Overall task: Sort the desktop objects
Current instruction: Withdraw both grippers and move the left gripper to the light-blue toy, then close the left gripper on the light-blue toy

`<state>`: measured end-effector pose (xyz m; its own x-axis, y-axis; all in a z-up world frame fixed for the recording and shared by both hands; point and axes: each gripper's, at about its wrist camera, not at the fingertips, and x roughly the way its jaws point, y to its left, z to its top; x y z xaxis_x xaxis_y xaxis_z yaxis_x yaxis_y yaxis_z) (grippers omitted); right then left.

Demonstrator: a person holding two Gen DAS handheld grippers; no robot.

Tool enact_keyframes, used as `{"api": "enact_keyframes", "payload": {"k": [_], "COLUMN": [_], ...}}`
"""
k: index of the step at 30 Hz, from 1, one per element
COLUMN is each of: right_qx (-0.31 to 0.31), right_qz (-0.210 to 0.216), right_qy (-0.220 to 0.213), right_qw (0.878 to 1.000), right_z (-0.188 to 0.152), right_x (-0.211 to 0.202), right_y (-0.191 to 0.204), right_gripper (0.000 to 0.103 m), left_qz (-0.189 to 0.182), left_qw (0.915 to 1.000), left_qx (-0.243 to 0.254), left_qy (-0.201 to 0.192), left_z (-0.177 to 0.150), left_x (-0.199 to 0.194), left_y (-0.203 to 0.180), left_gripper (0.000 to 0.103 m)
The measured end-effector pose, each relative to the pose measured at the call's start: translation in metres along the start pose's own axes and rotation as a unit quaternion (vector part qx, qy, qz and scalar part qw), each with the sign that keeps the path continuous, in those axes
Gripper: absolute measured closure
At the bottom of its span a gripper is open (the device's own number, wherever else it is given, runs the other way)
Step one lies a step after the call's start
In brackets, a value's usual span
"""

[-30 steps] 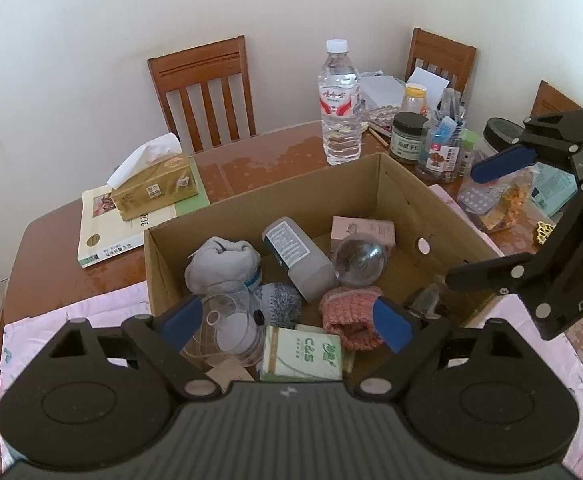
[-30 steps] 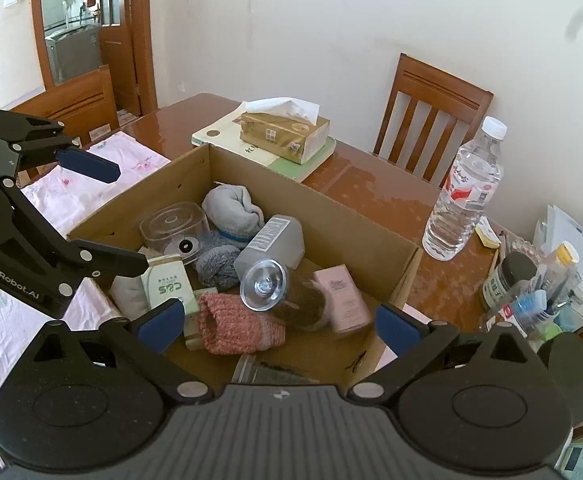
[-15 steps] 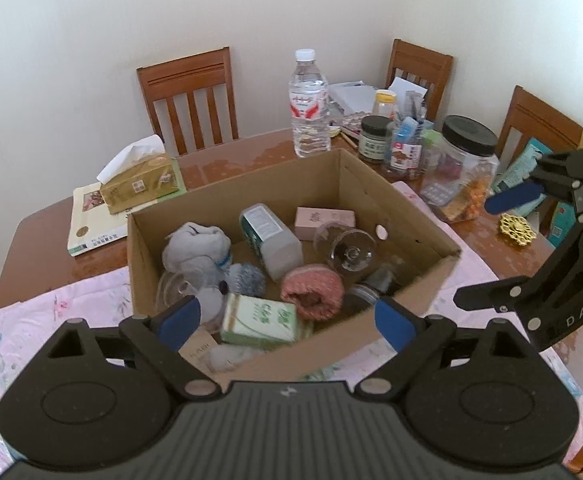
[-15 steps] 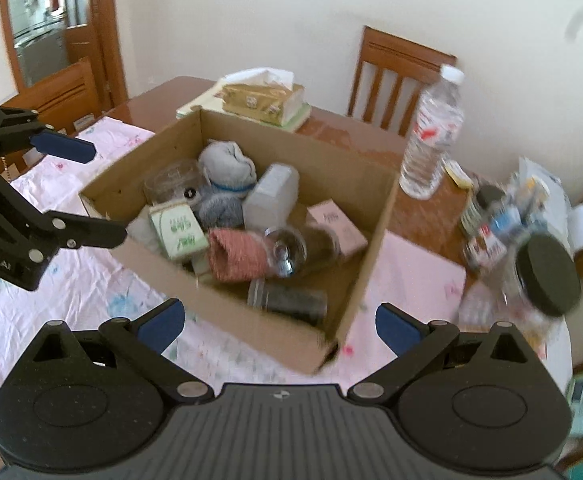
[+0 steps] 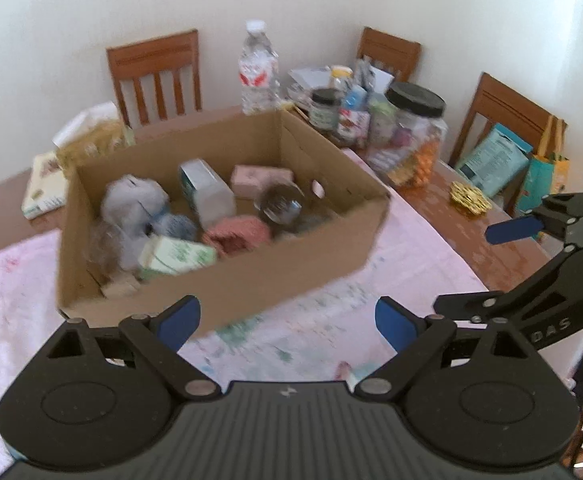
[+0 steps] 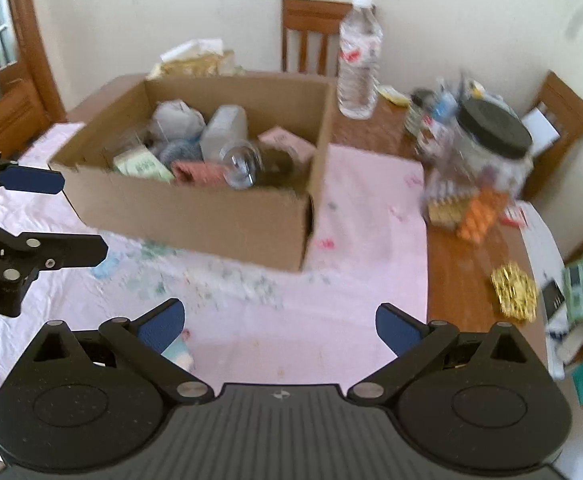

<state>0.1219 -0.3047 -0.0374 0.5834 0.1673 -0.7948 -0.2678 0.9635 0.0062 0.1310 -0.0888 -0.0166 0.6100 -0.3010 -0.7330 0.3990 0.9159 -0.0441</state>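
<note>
A brown wooden table (image 6: 463, 276) with a pink floral cloth (image 6: 251, 320) lies blurred by motion. Ahead of both pairs of fingers, the open cardboard box (image 5: 251, 280) hides its lower clutter; labels are unreadable. The left gripper (image 5: 287, 316) and right gripper (image 6: 277, 322) are spread, empty, now farther from the box than a second ago.
</note>
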Motion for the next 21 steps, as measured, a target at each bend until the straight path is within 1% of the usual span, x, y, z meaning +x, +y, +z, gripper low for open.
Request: {"api": "enact_keyframes", "payload": {"k": [2, 4, 9, 13, 18, 21], "right_qx": [0.003, 0.000, -0.006, -0.016, -0.017, -0.019], "right_qz": [-0.005, -0.006, 0.012, 0.014, 0.021, 0.025], "right_qy": [0.016, 0.030, 0.058, 0.070, 0.077, 0.078], "right_qw": [1.000, 1.000, 0.998, 0.997, 0.997, 0.996], "right_z": [-0.010, -0.019, -0.034, -0.043, -0.053, -0.056], "right_x": [0.004, 0.007, 0.009, 0.008, 0.006, 0.003], "right_y": [-0.001, -0.002, -0.010, -0.017, -0.027, -0.030], "right_gripper": [0.000, 0.000, 0.000, 0.000, 0.000, 0.000], "left_qz": [-0.002, 0.005, 0.020, 0.033, 0.038, 0.041], "left_qw": [1.0000, 0.9998, 0.9986, 0.9973, 0.9960, 0.9948], "left_qx": [-0.002, -0.005, -0.028, -0.039, -0.050, -0.059], "left_qy": [0.007, 0.020, 0.040, 0.052, 0.064, 0.072], "left_z": [-0.007, -0.012, -0.025, -0.031, -0.041, -0.048], "left_x": [0.005, 0.011, 0.024, 0.036, 0.049, 0.057], "left_y": [-0.006, -0.012, -0.029, -0.041, -0.052, -0.055], "left_gripper": [0.009, 0.009, 0.009, 0.009, 0.010, 0.012]}}
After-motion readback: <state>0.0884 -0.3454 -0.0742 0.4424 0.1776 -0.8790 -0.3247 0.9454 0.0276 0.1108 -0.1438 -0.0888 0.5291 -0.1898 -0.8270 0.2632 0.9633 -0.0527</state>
